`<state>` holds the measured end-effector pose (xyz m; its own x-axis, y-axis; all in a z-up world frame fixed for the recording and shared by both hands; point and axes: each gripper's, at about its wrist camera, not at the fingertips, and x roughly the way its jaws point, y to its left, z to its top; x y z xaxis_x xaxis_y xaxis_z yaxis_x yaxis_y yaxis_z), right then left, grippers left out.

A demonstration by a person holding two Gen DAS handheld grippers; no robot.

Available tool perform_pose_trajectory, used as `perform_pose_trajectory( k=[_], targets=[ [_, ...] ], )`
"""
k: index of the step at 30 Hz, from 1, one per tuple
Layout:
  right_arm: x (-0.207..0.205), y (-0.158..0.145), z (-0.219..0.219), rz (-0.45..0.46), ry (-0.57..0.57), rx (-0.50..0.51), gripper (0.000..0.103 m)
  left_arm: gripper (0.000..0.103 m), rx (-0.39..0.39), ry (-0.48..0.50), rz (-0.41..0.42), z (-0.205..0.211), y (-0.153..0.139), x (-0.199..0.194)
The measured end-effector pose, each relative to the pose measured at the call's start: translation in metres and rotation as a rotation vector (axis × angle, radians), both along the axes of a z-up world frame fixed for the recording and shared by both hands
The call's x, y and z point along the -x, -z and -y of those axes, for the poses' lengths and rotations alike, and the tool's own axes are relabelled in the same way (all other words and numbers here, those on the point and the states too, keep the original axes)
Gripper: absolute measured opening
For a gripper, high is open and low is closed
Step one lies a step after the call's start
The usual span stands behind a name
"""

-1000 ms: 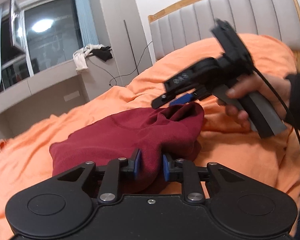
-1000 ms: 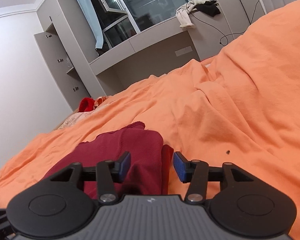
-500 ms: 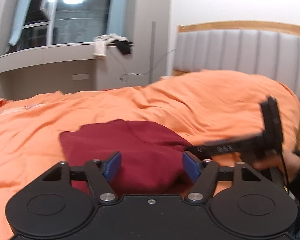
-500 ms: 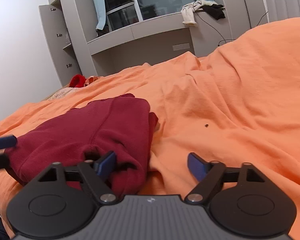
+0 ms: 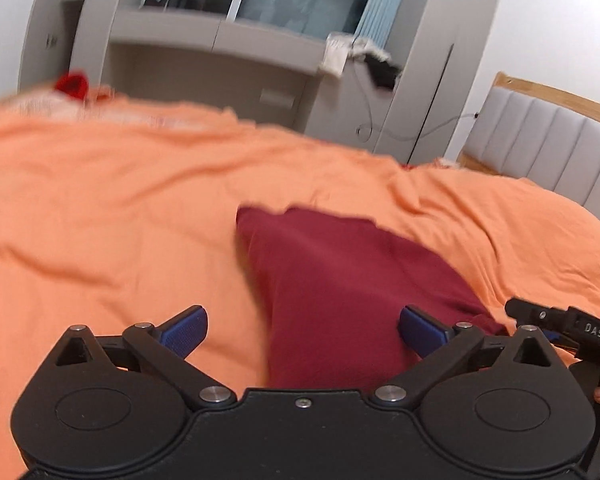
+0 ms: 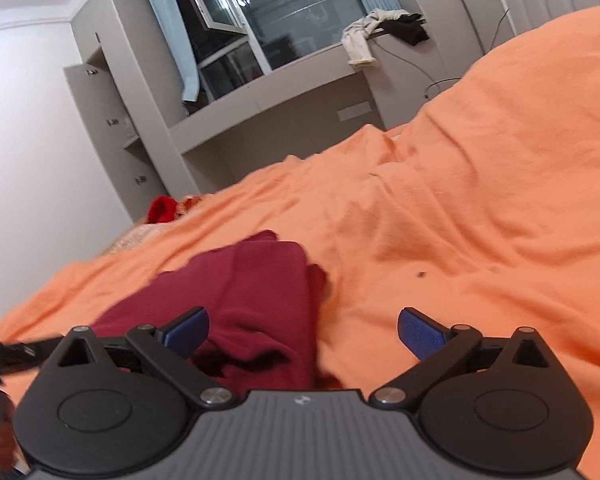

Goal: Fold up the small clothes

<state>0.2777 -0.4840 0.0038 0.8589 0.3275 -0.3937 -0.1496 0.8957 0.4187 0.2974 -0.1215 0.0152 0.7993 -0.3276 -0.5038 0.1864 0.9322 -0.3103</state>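
Note:
A folded dark red garment [image 5: 340, 280] lies on the orange bedcover [image 5: 100, 220]. My left gripper [image 5: 302, 330] hovers at its near edge, jaws still opening and spread wide; the cloth shows between the blue pads [image 5: 184, 330] but neither pad presses it. In the right wrist view the same garment [image 6: 260, 292] lies to the left, and my right gripper [image 6: 304, 332] is also opening wide, its left pad [image 6: 186, 328] over the cloth, its right pad over bare bedcover [image 6: 480, 220]. The right gripper's body [image 5: 560, 326] shows at the left view's right edge.
A grey padded headboard [image 5: 540, 140] with a wooden frame stands at the right. A grey window ledge [image 6: 300, 76] carries white and black clothes [image 6: 384, 32]. A bright red item [image 6: 162, 208] lies at the bed's far side, beside grey cabinets [image 6: 100, 120].
Both grippers let go of the red garment and their jaws spread wide. The left gripper rolled and swung, so the garment now lies flat, to the right in its view.

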Motion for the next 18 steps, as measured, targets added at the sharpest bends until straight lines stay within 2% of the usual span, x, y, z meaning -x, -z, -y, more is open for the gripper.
perform_pose_trajectory(
  k=[6, 11, 15, 18],
  targets=[
    [-0.007, 0.012, -0.029, -0.061, -0.073, 0.066, 0.103, 0.103, 0.077, 0.006, -0.102, -0.014, 0.021, -0.013],
    [-0.006, 0.023, -0.035, -0.078, -0.068, 0.080, 0.103, 0.103, 0.054, 0.016, -0.108, -0.013, 0.035, -0.017],
    [-0.003, 0.015, -0.027, -0.058, -0.052, 0.018, 0.103, 0.103, 0.058, 0.023, -0.082, -0.014, 0.038, -0.017],
    [-0.004, 0.009, -0.017, -0.044, -0.042, -0.091, 0.103, 0.103, 0.081, 0.023, -0.068, -0.015, 0.045, -0.017]
  ],
)
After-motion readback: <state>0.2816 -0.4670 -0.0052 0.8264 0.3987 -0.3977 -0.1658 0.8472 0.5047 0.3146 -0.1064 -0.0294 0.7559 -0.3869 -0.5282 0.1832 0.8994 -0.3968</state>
